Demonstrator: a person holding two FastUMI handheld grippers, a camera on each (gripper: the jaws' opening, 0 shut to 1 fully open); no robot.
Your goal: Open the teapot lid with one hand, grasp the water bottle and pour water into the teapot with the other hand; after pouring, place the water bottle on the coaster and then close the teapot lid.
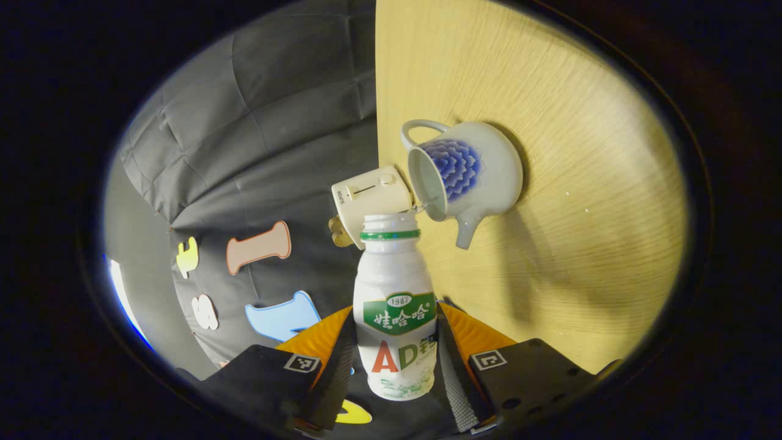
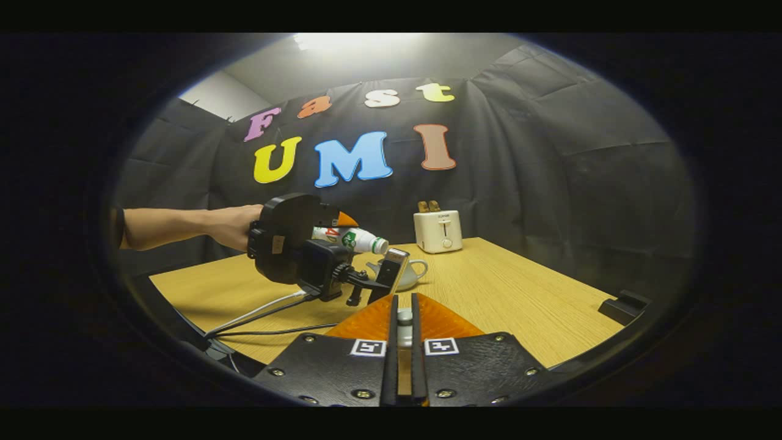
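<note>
The left tool pinches the tipped water bottle over the open teapot, while the right tool pinches the lid.

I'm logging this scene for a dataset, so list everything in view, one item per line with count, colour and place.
water bottle: one, white with green band and label, uncapped, held tipped with its mouth toward the teapot opening
teapot: one, white with blue pattern, lid off, on the table
lid knob: one, pale, pinched between the right gripper's jaws
toaster: one, cream, far table edge, something brown in its slots
table: one, light wood grain
black block: one, at the table's right edge
cables: white and black, trailing over the table
booth wall: black cloth
left gripper: jaws closed on the bottle
right gripper: jaws nearly closed on the knob
hand: one, holding the left gripper
</note>
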